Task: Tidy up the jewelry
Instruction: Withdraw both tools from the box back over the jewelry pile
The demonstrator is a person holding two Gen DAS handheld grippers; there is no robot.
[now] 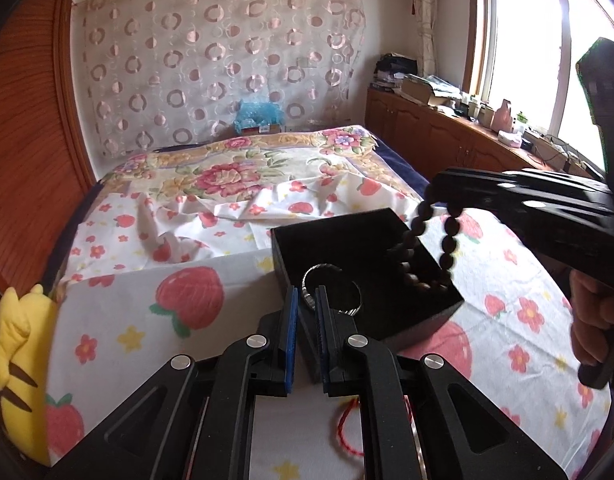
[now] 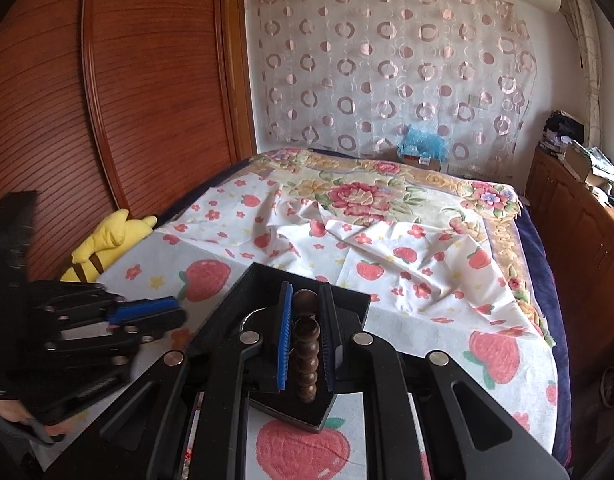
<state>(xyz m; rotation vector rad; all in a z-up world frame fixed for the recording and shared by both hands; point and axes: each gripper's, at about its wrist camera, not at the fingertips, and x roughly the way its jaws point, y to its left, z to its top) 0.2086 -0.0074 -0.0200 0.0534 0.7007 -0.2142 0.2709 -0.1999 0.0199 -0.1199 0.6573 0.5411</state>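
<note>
A black open box [image 1: 347, 240] [image 2: 267, 284] lies on the strawberry-print sheet. A silver bangle [image 1: 331, 289] [image 2: 251, 316] rests on its floor. My right gripper [image 2: 306, 286] [image 1: 433, 189] is shut on a brown wooden bead bracelet [image 2: 305, 344], whose loop [image 1: 450, 236] hangs over the box's right part. My left gripper [image 1: 306, 291] [image 2: 175, 310] is low at the box's near-left side, jaws nearly together with nothing between them. A red string [image 1: 347, 420] lies on the sheet under the left gripper.
A yellow plush toy [image 1: 15, 340] [image 2: 107, 240] sits at the bed's left edge by the wooden wardrobe [image 2: 147, 80]. A cluttered wooden cabinet [image 1: 447, 136] runs along the right under the window. A hand [image 1: 595, 320] holds the right gripper's handle.
</note>
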